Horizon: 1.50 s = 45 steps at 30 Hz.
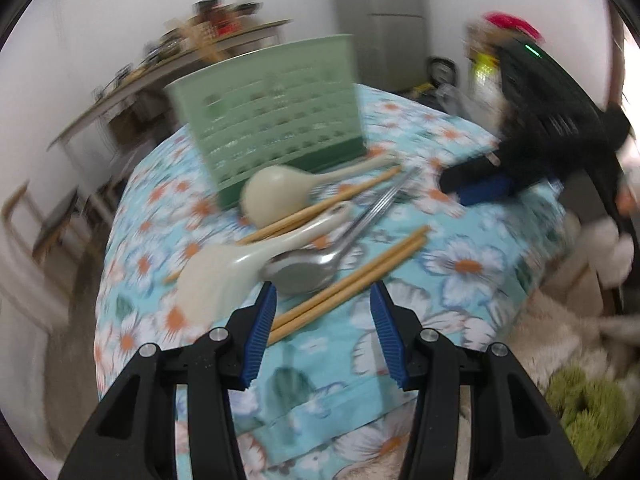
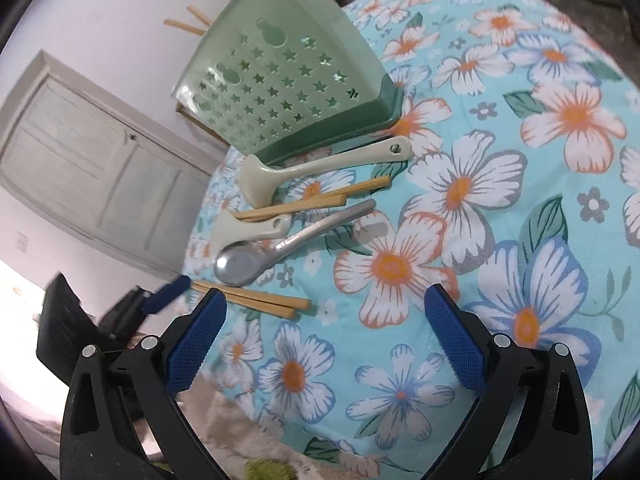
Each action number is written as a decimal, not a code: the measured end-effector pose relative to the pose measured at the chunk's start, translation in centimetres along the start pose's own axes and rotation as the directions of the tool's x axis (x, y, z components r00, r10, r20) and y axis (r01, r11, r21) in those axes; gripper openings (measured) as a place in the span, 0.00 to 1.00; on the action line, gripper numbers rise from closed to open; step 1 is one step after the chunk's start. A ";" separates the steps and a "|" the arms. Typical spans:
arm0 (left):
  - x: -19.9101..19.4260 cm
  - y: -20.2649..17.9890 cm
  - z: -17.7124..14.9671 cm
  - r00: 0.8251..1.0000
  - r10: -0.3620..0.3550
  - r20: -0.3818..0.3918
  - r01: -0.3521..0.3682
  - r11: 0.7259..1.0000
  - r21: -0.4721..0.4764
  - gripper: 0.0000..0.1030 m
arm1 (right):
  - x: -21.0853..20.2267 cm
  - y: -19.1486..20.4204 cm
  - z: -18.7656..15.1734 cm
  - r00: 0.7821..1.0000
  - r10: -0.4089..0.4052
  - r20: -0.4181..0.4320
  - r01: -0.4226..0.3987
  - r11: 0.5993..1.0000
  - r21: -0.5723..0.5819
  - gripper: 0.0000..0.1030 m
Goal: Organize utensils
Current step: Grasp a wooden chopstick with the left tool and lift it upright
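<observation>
Shiny metal spoon (image 2: 240, 266) — smooth. Wooden chopsticks (image 2: 256, 300), matt. Green plastic holder (image 2: 280, 80) with holes — flowery cloth (image 2: 480, 200).

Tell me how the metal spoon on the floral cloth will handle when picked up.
The metal spoon looks rigid, so it should not flex. Its polished surface is probably slippery against the fingers. Its handle lies flat on the soft floral cloth close beside the cream spoon, so a pinch there may nudge that neighbour.
</observation>
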<state>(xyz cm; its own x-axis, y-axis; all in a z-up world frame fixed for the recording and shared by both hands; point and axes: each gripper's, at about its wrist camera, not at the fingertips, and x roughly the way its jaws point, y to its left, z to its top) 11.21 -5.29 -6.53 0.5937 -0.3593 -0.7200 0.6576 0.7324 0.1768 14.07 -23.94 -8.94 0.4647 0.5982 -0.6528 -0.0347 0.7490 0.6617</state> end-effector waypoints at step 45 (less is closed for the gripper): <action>2.7 -5.8 1.2 0.997 0.032 0.073 -0.061 0.888 0.455 0.11 | -0.4 -0.8 0.5 0.999 0.039 0.002 -0.039 0.995 0.086 0.92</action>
<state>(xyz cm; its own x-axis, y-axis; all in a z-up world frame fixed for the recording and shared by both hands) 9.54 -11.24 -8.68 0.6463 -0.3771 -0.6634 0.7588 0.4093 0.5067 14.31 -24.94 -9.06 0.4649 0.6266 -0.6255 0.0234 0.6975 0.7162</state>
